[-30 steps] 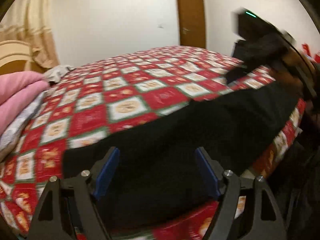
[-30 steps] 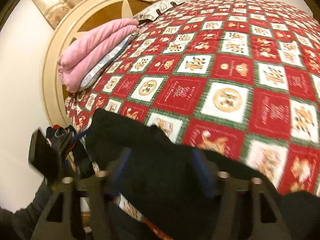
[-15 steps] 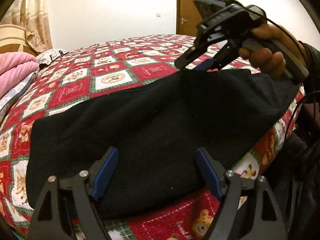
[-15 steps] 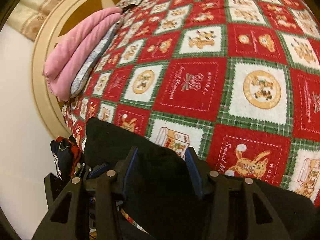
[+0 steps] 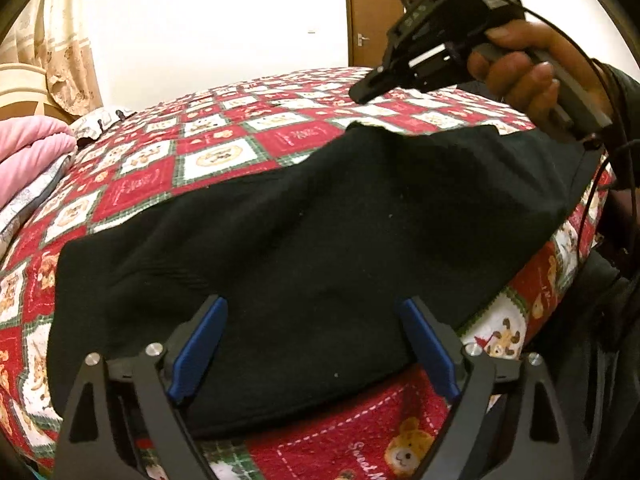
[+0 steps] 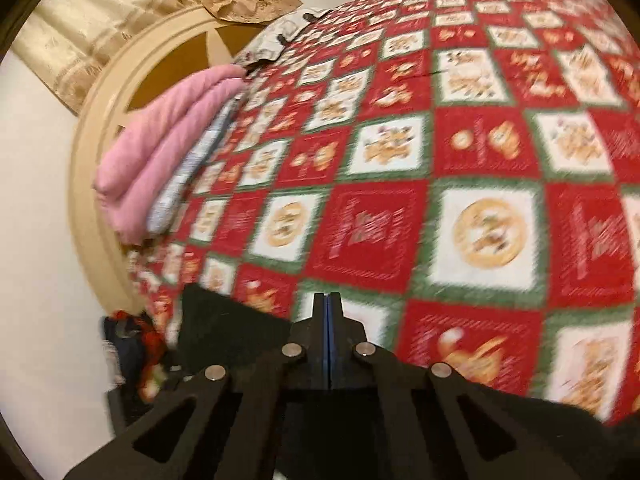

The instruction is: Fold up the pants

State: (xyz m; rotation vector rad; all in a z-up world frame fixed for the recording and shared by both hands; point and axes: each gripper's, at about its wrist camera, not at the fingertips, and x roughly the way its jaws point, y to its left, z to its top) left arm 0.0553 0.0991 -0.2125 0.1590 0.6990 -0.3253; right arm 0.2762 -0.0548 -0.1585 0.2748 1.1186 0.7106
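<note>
The black fleece pants (image 5: pixel 320 220) are spread across the near edge of a bed covered by a red, white and green patchwork quilt (image 5: pixel 224 156). The left gripper (image 5: pixel 312 344) is held just above them, its blue-padded jaws spread wide and just widened further, with dark cloth seen between them but not pinched. The right gripper (image 6: pixel 328 320) has just been closed; its pads are pressed flat together, with no cloth visible between them. In the blurred right wrist view, the pants are cut off by the frame. A folded pink blanket (image 6: pixel 160 152) is stacked against a cream headboard (image 6: pixel 92 160), partly hidden.
</note>
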